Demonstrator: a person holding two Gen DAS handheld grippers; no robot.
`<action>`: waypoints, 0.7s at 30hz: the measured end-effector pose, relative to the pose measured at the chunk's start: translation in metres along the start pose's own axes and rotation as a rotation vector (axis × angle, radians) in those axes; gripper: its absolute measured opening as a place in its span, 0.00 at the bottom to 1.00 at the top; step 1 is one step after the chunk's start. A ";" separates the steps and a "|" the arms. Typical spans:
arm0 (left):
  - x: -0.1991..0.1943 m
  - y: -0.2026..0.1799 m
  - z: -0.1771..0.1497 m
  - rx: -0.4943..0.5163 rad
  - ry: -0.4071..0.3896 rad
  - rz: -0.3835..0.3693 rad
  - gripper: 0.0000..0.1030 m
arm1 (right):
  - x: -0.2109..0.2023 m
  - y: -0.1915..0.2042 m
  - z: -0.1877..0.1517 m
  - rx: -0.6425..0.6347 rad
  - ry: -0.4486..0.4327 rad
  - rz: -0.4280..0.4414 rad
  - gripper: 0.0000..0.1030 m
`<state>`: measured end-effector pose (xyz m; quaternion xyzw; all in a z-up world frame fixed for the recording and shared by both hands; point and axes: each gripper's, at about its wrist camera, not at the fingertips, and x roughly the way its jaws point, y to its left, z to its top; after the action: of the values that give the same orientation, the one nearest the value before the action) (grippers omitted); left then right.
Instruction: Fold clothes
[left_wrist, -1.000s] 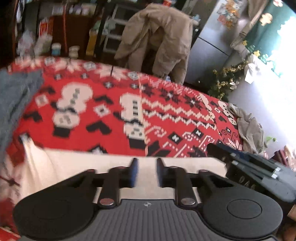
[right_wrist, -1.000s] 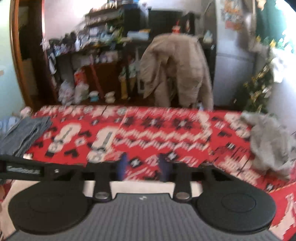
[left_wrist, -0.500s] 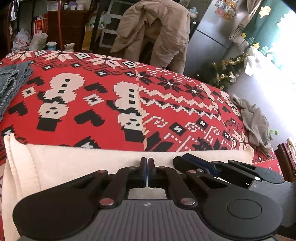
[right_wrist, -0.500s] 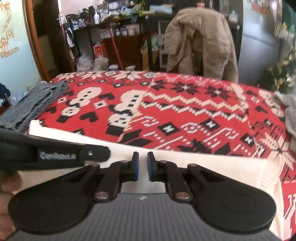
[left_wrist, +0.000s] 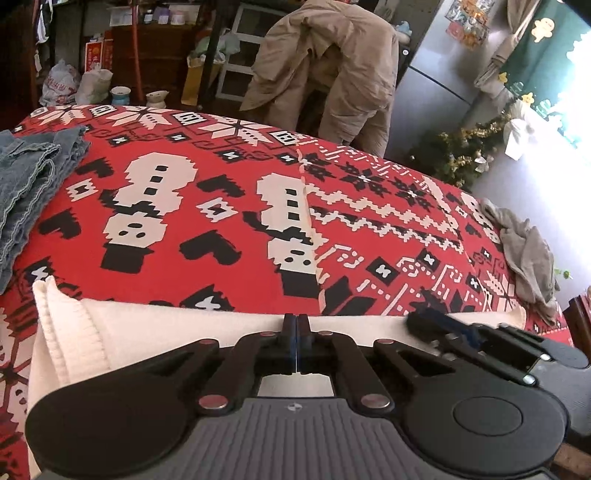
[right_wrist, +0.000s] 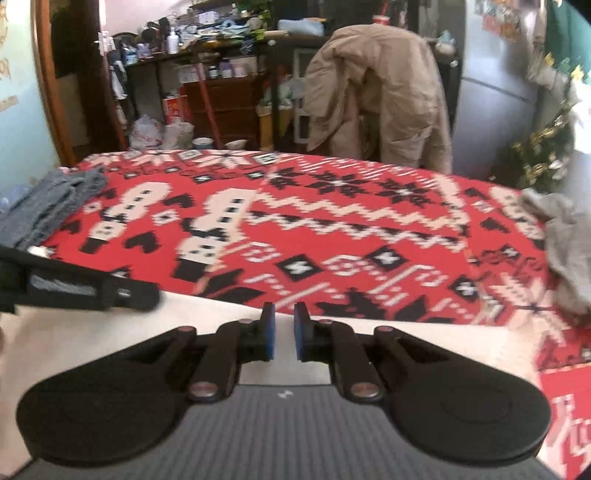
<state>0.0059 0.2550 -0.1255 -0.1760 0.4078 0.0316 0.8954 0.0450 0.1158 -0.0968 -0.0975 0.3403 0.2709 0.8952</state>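
red patterned cloth (left_wrist: 229, 221) covers table; left hand-held gripper (left_wrist: 296, 328) pinches cream garment (left_wrist: 147, 325); right hand-held gripper (right_wrist: 283, 325) slightly spread.

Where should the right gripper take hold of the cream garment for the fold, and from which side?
Grip the cream garment on its far straight edge, coming from the near side over the cloth. It lies flat on the red cloth, so only that edge gives a pinchable lip; the right gripper already sits there, jaws slightly apart.
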 end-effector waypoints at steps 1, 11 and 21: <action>-0.001 0.001 0.000 0.002 -0.001 0.001 0.03 | -0.001 -0.004 -0.002 0.000 -0.004 -0.019 0.09; -0.001 -0.003 -0.003 0.035 -0.006 0.016 0.03 | -0.009 -0.047 -0.009 0.019 -0.010 -0.125 0.10; -0.001 -0.001 -0.002 0.031 -0.001 0.010 0.03 | -0.008 -0.078 -0.009 0.090 0.016 -0.278 0.09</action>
<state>0.0041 0.2533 -0.1255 -0.1601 0.4089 0.0300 0.8979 0.0784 0.0441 -0.0988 -0.1057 0.3425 0.1282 0.9247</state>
